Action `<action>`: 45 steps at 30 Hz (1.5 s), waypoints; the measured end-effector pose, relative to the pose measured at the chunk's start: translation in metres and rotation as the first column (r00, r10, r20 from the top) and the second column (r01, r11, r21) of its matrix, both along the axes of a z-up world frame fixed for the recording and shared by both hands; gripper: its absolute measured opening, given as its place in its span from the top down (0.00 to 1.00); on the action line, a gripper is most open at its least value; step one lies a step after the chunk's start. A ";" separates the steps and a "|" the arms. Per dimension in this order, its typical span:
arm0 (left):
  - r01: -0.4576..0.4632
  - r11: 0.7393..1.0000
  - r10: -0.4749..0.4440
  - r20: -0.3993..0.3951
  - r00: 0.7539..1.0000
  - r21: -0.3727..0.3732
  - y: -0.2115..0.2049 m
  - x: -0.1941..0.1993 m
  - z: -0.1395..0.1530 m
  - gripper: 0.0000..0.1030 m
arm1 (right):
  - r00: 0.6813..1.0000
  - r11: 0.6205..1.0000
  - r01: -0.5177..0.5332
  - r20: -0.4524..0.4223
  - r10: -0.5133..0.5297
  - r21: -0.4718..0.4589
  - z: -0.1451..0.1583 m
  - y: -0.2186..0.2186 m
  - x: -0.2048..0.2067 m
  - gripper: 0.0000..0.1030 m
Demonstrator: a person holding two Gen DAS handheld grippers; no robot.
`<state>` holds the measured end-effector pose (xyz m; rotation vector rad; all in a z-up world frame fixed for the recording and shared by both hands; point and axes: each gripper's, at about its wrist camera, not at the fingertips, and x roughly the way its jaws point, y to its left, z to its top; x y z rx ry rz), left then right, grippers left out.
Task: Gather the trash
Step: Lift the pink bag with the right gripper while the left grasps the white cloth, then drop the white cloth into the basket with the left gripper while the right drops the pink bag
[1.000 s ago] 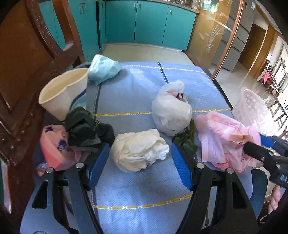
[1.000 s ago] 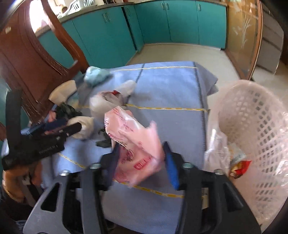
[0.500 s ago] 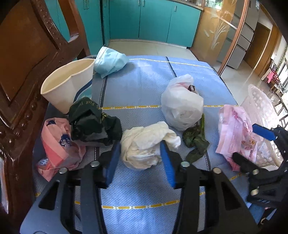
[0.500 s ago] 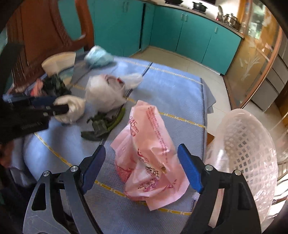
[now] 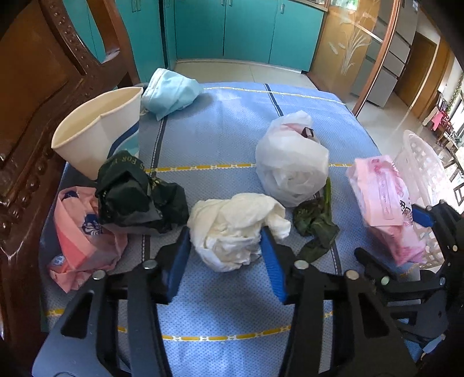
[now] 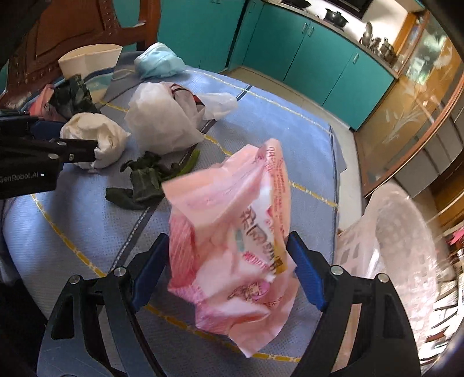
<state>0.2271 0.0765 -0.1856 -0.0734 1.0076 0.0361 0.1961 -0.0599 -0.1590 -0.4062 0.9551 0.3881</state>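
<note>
cabinets (image 5: 246, 29): teal, along far wall | floor (image 5: 240, 72): pale tile, sunlit | chair (image 5: 37, 72): carved dark wood, left of table | tablecloth (image 5: 220, 130): blue, yellow lines | door (image 5: 351, 43): amber etched glass, wood frame, right | pots (image 6: 336, 14): on counter

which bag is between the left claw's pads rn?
The crumpled cream bag, nearest the camera. The knotted white bag lies behind it, untouched; the pink bag is in the right claw.
</note>
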 end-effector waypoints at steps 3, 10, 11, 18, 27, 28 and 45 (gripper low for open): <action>0.000 1.000 0.000 0.015 1.000 0.007 0.001 -0.002 0.003 0.63 | 0.999 0.999 0.015 -0.030 -0.014 0.036 0.001 -0.005 0.001 0.52; -0.012 1.000 0.012 0.062 0.998 0.008 0.002 -0.014 0.014 0.68 | 1.000 0.998 0.013 -0.006 -0.012 0.068 0.013 -0.007 -0.013 0.64; -0.013 1.000 0.012 0.073 0.997 0.012 0.001 -0.017 0.018 0.68 | 1.000 0.997 0.016 -0.001 -0.016 0.075 0.017 -0.008 -0.015 0.64; -0.013 1.000 0.009 0.159 0.987 0.024 0.000 -0.044 0.050 0.68 | 0.999 0.993 0.017 0.037 -0.021 0.116 0.039 -0.016 -0.027 0.64; -0.034 0.999 0.028 0.177 0.984 0.031 0.003 -0.056 0.063 0.68 | 0.999 0.992 -0.007 0.049 0.000 0.129 0.044 -0.013 -0.035 0.65; -0.035 0.999 0.028 0.177 0.984 0.038 0.004 -0.055 0.062 0.68 | 0.999 0.991 -0.007 0.050 0.000 0.130 0.045 -0.013 -0.035 0.65; 0.099 0.995 -0.086 0.302 0.949 -0.030 -0.042 -0.055 0.116 0.68 | 0.954 0.934 0.173 0.182 -0.238 0.313 0.106 -0.120 -0.036 0.66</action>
